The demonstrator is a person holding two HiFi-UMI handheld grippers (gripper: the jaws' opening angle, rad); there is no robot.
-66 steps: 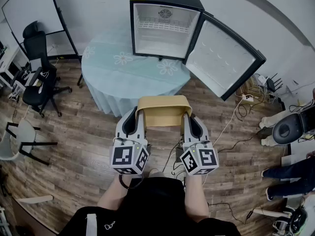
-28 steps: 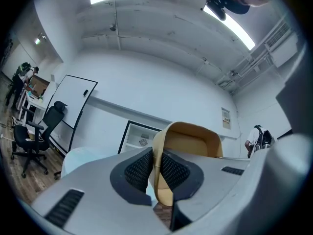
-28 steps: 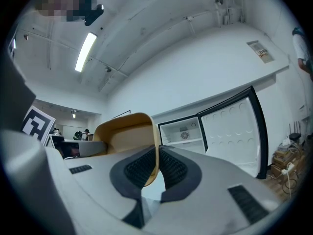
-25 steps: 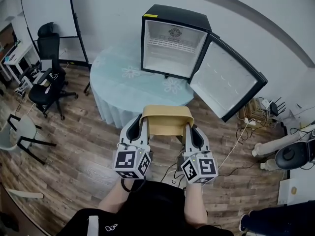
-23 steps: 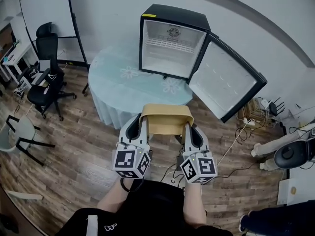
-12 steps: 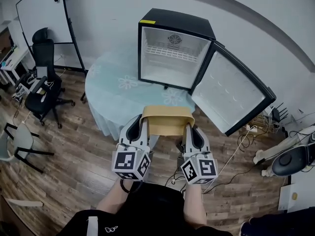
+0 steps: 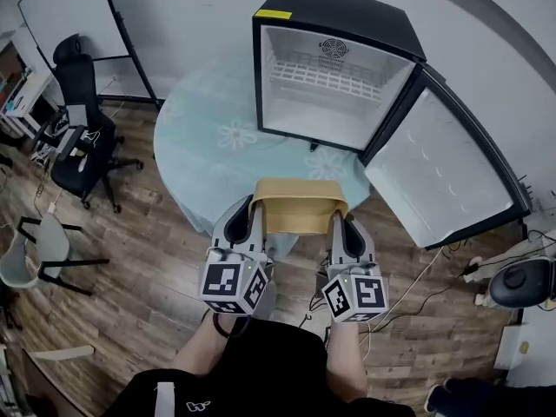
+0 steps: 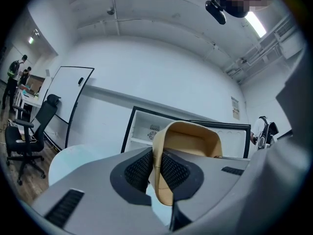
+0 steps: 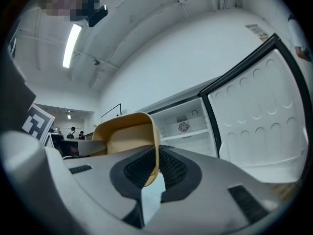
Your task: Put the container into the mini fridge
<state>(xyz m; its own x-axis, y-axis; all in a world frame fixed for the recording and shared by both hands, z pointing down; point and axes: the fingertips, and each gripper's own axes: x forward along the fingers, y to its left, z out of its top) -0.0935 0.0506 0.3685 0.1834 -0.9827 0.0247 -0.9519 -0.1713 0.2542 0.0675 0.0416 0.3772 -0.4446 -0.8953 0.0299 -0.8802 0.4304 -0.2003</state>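
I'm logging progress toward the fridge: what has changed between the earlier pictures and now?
The person has walked closer: the fridge and the table under it now show larger and nearer, and the container has been carried toward the table's edge. No grasp changed: the left gripper and right gripper stay shut on the container's opposite walls. The fridge door stays open.

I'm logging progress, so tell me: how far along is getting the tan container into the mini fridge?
Done: the mini fridge stands on the round table with its door swung wide open. In hand: the container is held in the air, the left gripper clamped on its left wall and the right gripper on its right wall. Remaining: carry it forward over the table, set it inside, and let go.
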